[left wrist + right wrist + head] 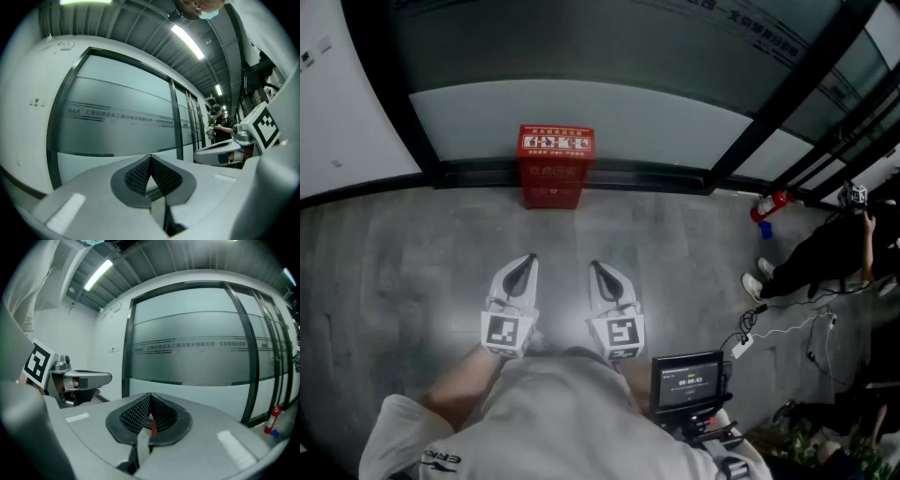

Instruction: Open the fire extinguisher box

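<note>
A red fire extinguisher box stands on the grey floor against the base of a frosted glass wall, its lid down. My left gripper and right gripper hover side by side well short of the box, tips pointing toward it. Both are shut with nothing between the pads. In the left gripper view the left gripper has its tips together, and the box is hidden behind the jaws. In the right gripper view the right gripper is also shut, and a red sliver of the box shows through the jaw gap.
A loose red extinguisher lies on the floor at the right, by the glass wall's black frame. A person in black sits at the right with cables trailing. A small monitor hangs at my waist.
</note>
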`<state>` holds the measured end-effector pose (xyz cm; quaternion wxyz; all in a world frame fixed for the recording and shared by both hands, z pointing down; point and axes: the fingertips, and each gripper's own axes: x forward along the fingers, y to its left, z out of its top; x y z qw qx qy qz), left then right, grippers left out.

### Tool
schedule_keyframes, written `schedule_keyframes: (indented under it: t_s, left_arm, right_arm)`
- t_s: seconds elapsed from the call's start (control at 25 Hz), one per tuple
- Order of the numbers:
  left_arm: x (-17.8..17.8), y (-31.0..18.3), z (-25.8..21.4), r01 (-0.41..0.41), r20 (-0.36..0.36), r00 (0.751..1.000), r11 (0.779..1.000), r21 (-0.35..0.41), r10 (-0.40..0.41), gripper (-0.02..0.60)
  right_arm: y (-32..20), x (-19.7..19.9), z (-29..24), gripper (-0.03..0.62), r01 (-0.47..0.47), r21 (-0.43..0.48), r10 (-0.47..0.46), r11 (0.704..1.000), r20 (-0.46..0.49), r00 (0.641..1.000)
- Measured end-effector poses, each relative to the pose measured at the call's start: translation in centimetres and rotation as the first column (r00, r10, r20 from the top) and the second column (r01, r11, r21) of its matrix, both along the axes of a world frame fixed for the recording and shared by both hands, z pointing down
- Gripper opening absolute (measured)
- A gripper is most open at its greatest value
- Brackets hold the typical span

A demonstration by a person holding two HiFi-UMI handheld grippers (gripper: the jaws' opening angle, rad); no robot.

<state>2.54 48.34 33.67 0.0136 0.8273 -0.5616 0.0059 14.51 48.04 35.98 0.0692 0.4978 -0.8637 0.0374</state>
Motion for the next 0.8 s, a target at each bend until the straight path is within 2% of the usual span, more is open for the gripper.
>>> schedule_keyframes:
  t_s: [0.16, 0.32, 0.56, 0.8]
  left_arm:
    - [-3.7, -4.8, 0.1, -0.014, 0.031, 0.999, 0.999, 0.038, 0.013, -0.002]
    - [-6.0, -8.6, 0.5, 0.004, 0.025, 1.0, 0.999, 0.032, -0.005, -0.002]
    - [-7.7, -14.7, 2.1, 0.033, 0.017, 0.999, 0.999, 0.002, -0.033, -0.002]
    - [-8.0, -22.5, 3.3, 0.06, 0.08, 0.995, 0.998, -0.004, -0.059, -0.002]
  right_arm:
    - [-4.3, -3.7, -0.3, 0.014, -0.005, 0.012, 0.005, 1.0, -0.009, 1.0]
    - [-7.9, -5.8, 0.1, 0.014, 0.008, 0.002, -0.008, 1.0, -0.031, 0.999]
    - [-14.2, -7.6, 1.9, 0.014, 0.039, -0.016, -0.04, 0.999, -0.036, 0.999]
    - [-22.6, -8.0, 2.9, 0.014, 0.083, -0.027, -0.084, 0.996, -0.021, 0.996]
